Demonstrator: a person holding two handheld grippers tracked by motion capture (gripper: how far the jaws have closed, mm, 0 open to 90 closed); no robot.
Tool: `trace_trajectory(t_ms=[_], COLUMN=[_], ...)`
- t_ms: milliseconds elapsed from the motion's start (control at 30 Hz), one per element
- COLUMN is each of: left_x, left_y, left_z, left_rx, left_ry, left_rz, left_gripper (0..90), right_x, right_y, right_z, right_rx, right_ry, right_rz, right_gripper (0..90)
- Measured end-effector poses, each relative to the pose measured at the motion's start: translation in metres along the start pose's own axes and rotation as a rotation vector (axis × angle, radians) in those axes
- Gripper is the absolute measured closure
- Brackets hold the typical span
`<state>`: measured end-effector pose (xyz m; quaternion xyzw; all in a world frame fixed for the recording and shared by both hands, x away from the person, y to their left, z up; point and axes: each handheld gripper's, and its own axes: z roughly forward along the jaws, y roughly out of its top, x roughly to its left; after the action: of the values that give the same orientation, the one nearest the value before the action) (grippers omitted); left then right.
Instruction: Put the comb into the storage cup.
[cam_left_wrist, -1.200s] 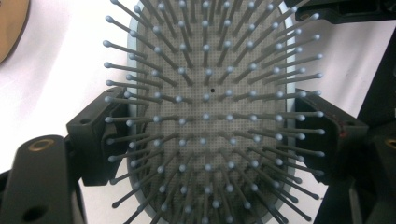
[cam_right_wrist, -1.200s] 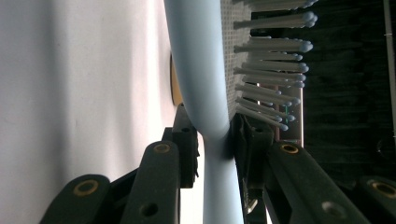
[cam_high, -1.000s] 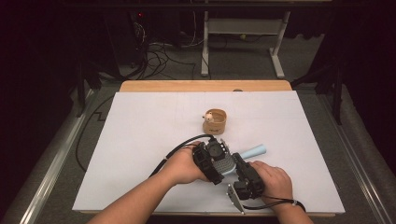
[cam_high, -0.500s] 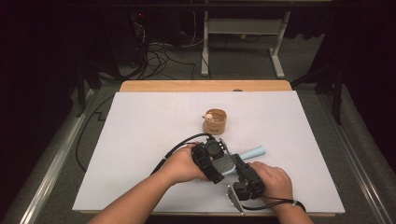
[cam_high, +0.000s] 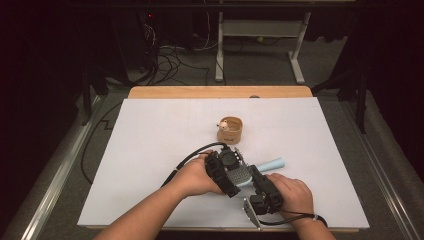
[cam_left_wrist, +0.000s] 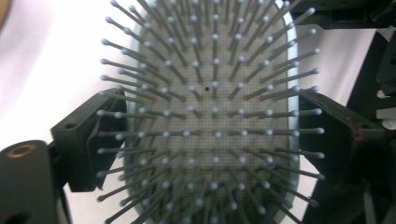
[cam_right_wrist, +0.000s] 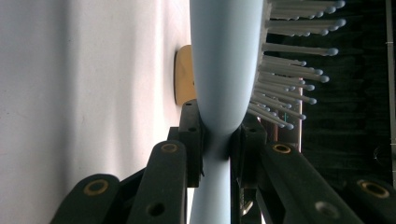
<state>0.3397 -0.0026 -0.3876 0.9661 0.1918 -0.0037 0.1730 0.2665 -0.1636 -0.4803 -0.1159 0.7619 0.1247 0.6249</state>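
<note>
Right gripper (cam_right_wrist: 215, 135): clamped on the narrow neck of the hairbrush (cam_high: 239, 176), a black jaw pressed to each side of the pale blue handle; in the high view it sits at the near right (cam_high: 263, 192) under the person's right hand (cam_high: 292, 194)
Left gripper (cam_left_wrist: 205, 135): its jaws flank the brush head, one at each long edge, and have just been opening; the jaws appear to meet the rim, but whether they press it I cannot tell; seen from above (cam_high: 225, 170) it lies just left of the right gripper, held by the left hand (cam_high: 196, 176)
Hairbrush: between the two grippers, bristles facing the left gripper's camera (cam_left_wrist: 210, 112); its pale blue handle end pokes out beyond the right gripper, away from the person
Nearby: small wooden cup (cam_high: 230, 129) with a pale object inside, well beyond both grippers, apart from them
Surface: white table sheet (cam_high: 150, 150) beneath everything; black cable (cam_high: 192, 155) curling left of the left gripper
In the way: nothing lies between the grippers and the cup
Count: two grippers; two hands; one hairbrush; one cup
</note>
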Motion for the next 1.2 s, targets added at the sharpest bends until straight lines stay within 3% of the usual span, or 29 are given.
trace_trajectory(t_ms=[233, 400, 700, 1200], left_x=[0.002, 0.006, 0.013, 0.021], left_y=[-0.005, -0.012, -0.031, -0.053], left_z=[-0.003, -0.005, -0.011, -0.012], left_rx=[-0.005, -0.024, -0.070, -0.094], left_ry=[0.005, 0.022, 0.017, 0.002], left_rz=[0.012, -0.004, -0.018, -0.042], left_gripper=[8.4, 4.9, 0.4, 0.3], right_x=[0.000, -0.001, -0.001, -0.001], right_y=[-0.001, -0.003, -0.008, -0.014], right_z=[0.000, 0.001, 0.002, 0.005], right_rx=[0.003, 0.010, 0.042, 0.080], right_ry=[-0.001, 0.006, 0.014, 0.022], right_rz=[0.018, 0.012, 0.028, 0.013], right_gripper=[78.4, 78.4, 78.3, 78.3])
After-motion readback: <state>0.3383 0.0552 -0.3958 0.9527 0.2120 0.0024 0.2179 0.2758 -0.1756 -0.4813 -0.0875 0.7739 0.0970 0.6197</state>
